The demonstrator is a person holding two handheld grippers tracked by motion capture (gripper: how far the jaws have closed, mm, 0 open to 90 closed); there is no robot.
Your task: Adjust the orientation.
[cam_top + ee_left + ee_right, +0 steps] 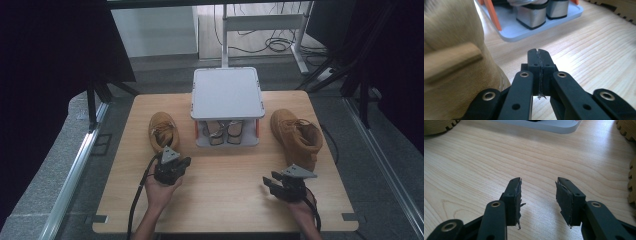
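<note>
Two tan boots stand on the wooden table, the left boot [163, 131] and the right boot [297, 136], either side of a grey two-level shoe rack [227, 93]. My left gripper [186, 162] is shut with nothing between its jaws, just right of the left boot's heel. In the left gripper view the closed jaws [539, 53] hover low over the wood, the boot [454, 62] close on their left and the rack's lower tray [524, 31] ahead. My right gripper [268, 181] is open and empty near the front right, in front of the right boot; its jaws [539, 185] stand apart over bare wood.
A pair of grey shoes [226, 132] sits on the rack's lower tray, seen close as [534, 17]. The rack has orange posts [492, 15]. The right boot's toothed sole [632, 170] is close to the right gripper. Bare tabletop [225, 190] lies between the hands.
</note>
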